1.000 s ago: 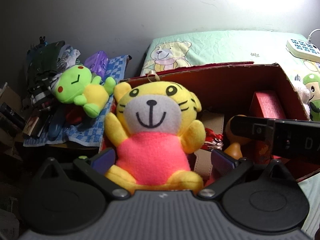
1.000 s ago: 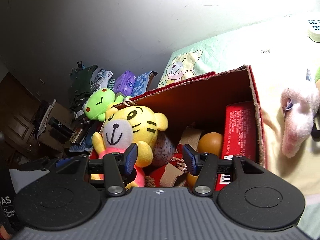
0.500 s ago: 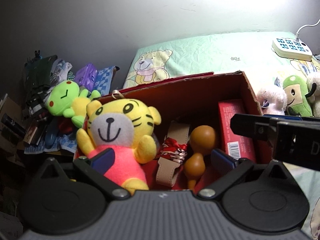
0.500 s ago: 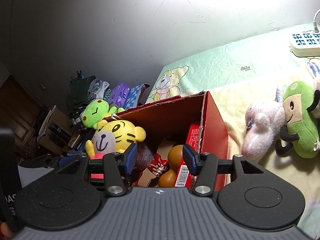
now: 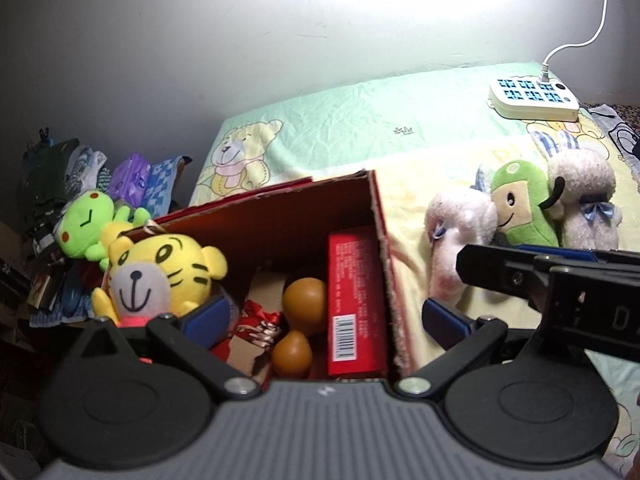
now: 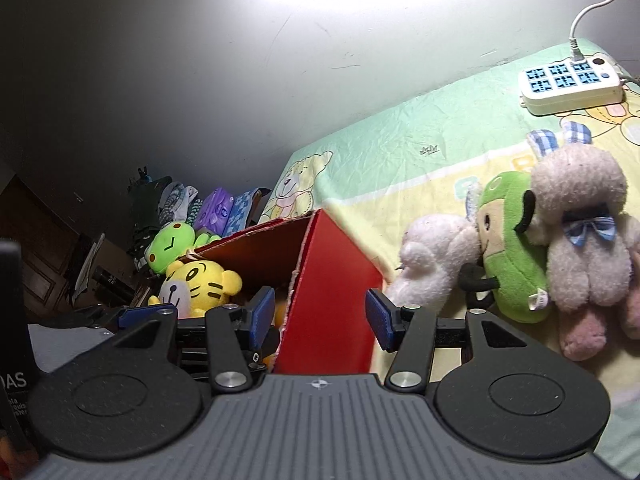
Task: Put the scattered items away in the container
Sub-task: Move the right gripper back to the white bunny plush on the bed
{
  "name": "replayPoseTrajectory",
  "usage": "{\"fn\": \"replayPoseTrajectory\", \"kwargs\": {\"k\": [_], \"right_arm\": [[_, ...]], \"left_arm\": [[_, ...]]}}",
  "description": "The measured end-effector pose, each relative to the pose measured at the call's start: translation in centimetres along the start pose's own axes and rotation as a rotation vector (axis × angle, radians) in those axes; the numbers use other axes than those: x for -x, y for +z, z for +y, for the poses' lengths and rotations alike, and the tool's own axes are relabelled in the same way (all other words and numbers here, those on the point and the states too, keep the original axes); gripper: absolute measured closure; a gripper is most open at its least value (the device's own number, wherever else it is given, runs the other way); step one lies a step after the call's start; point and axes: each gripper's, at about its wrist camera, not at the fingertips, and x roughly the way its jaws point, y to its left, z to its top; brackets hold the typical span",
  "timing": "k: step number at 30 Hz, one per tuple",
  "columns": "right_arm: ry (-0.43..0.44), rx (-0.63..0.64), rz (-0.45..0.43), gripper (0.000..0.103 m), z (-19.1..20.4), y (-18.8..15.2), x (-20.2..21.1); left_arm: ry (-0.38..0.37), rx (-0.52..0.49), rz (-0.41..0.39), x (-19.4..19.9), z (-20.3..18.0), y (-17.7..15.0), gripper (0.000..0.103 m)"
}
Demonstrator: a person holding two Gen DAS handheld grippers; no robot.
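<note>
With both the left gripper [image 5: 326,318] and the right gripper [image 6: 320,316] empty, jaws apart, we'd reach right of the red box [image 6: 330,294] and pinch the white plush [image 6: 434,258] mid-body.

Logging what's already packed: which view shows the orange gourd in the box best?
The left wrist view. It looks down into the open box, so the gourd shows whole, both bulbs, beside the red carton. In the right wrist view the box wall and the gripper finger hide nearly all of it; only an orange sliver may show.
</note>
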Motion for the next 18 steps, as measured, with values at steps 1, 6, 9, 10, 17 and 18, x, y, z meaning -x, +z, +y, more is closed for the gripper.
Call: {"fn": "replayPoseTrajectory", "kwargs": {"k": [1,6,9,10,17,18], "right_arm": [[-0.003,-0.007,-0.001,0.048,-0.6,0.1,0.3],[-0.037,-0.038,-0.003,0.048,-3.6,0.4,1.8],[-0.062,-0.067,-0.004,0.048,-5.8,0.5,2.6],[-0.071,-0.076,-0.004,0.048,-6.7,0.6,2.9],[-0.140,-0.112,-0.012,0.049,-11.3,1.2,4.4],[-0.151,-0.110,-0.016,0.049,-11.8,1.3,4.6]], "left_arm": [[-0.006,-0.007,-0.003,0.1,-0.7,0.1,0.001],[-0.051,-0.039,-0.033,0.6,-3.9,0.9,0.001],[-0.089,-0.060,-0.054,0.8,-5.9,1.1,0.001],[-0.104,-0.066,-0.061,0.8,-6.6,1.1,0.001],[-0.238,-0.058,-0.057,-0.7,-10.2,0.6,0.001],[-0.262,-0.049,-0.053,-1.0,-10.5,0.6,0.001]]}}
